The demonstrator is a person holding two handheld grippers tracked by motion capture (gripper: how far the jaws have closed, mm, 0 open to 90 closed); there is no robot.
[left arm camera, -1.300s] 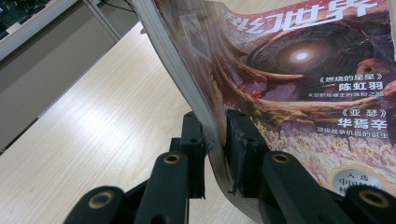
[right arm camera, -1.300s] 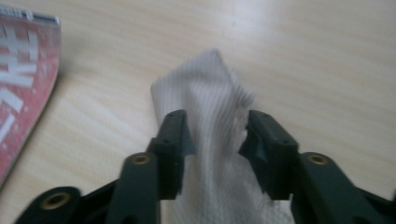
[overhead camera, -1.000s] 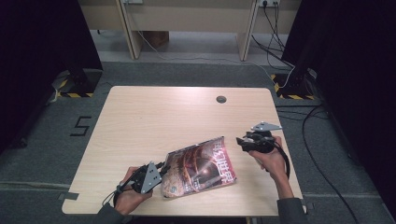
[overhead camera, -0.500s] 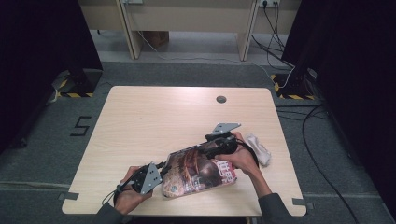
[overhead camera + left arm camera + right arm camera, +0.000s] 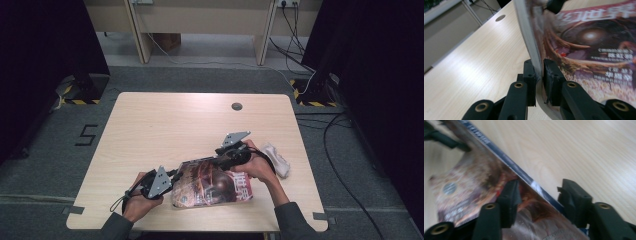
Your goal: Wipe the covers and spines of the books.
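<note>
the magazine (image 5: 584, 47) runs off the left gripper view at 12 and 3 o'clock; its cover blurs in the right gripper view, small print unreadable. the pale crumpled thing (image 5: 276, 159) at the table's 4 o'clock is too small to identify.

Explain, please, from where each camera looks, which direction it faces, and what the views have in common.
High view: above the person's side, facing forward and down on the table; both forearms, left gripper, right gripper.
Left gripper view: along its shut jaws, pinching the magazine edge.
Right gripper view: along its open jaws, which straddle the magazine's spine.
Shared: all three show the magazine and the table.
</note>
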